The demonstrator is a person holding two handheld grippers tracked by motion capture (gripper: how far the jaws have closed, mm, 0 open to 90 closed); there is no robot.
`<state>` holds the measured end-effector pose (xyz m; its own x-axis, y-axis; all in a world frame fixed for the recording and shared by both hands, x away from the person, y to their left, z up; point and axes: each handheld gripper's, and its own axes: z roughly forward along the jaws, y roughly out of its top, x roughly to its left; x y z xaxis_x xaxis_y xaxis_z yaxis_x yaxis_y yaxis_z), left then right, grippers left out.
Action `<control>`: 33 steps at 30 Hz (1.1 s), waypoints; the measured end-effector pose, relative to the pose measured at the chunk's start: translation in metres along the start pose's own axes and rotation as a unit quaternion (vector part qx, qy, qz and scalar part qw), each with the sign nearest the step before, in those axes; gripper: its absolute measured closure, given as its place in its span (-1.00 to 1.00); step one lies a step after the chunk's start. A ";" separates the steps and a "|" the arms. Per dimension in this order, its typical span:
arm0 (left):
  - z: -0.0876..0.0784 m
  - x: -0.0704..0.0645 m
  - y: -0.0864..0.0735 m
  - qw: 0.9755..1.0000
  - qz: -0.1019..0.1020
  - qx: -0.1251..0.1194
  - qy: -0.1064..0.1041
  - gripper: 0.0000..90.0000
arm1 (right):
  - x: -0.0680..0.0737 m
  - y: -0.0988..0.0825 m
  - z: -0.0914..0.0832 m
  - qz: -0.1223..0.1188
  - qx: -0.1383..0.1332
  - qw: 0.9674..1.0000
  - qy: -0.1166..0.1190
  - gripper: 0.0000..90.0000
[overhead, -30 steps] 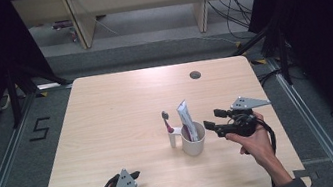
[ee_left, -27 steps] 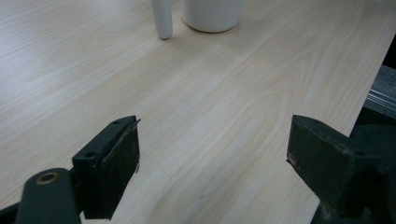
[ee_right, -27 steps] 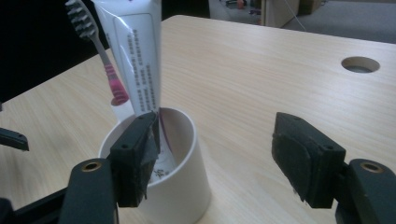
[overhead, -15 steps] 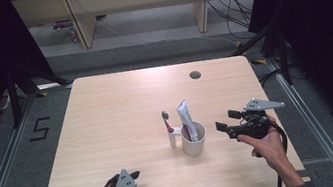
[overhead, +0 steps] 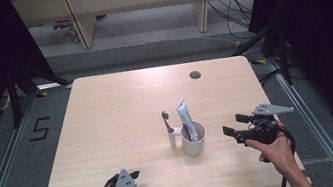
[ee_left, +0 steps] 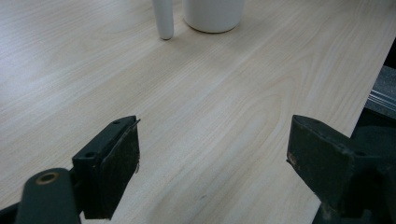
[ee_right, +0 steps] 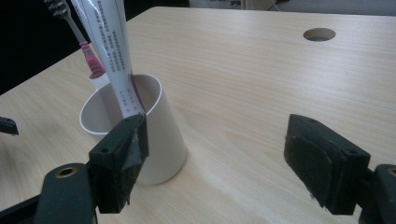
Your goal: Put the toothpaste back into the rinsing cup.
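A white cup (overhead: 195, 142) stands right of the table's middle with a white toothpaste tube (overhead: 184, 116) leaning upright in it. Just left of it a pink-handled toothbrush (overhead: 166, 121) stands in a small white holder (overhead: 173, 138). My right gripper (overhead: 233, 124) hovers to the right of the cup, apart from it and open; its jaws have just been opening, with nothing between them. The right gripper view looks past its open gripper (ee_right: 215, 158) at the cup (ee_right: 154, 140), tube (ee_right: 109, 51) and toothbrush (ee_right: 70, 23). My left gripper (overhead: 144, 183) rests open near the front edge, empty (ee_left: 212, 154).
A round cable hole (overhead: 195, 74) sits near the table's far edge. The left gripper view shows the cup's base (ee_left: 213, 16) and the holder (ee_left: 163, 21) farther off. Dark floor and rails surround the wooden table (overhead: 108, 123).
My right gripper has drawn back to the right, away from the cup, and its jaws stand wider. The tube stays in the cup. The left gripper has not moved.
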<state>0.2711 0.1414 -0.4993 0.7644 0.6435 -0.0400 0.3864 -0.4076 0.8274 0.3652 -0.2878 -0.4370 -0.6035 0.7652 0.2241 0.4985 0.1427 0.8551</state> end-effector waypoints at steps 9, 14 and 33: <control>0.000 0.001 -0.001 1.000 -0.003 -0.002 0.000 -0.63 | -0.002 -0.011 -0.006 0.009 -0.002 1.000 0.008 -0.50; 0.001 0.001 -0.002 1.000 -0.002 -0.001 0.000 -0.63 | -0.007 -0.017 -0.010 0.013 0.001 1.000 0.000 -0.50; -0.001 -0.002 -0.003 1.000 -0.002 -0.003 -0.005 -0.63 | -0.005 -0.040 -0.021 0.020 0.020 1.000 -0.013 -0.54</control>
<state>0.2682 0.1421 -0.5009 0.7681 0.6384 -0.0488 0.3866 -0.4017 0.8301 0.3349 -0.3106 -0.4622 -0.5671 0.7864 0.2449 0.5465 0.1368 0.8262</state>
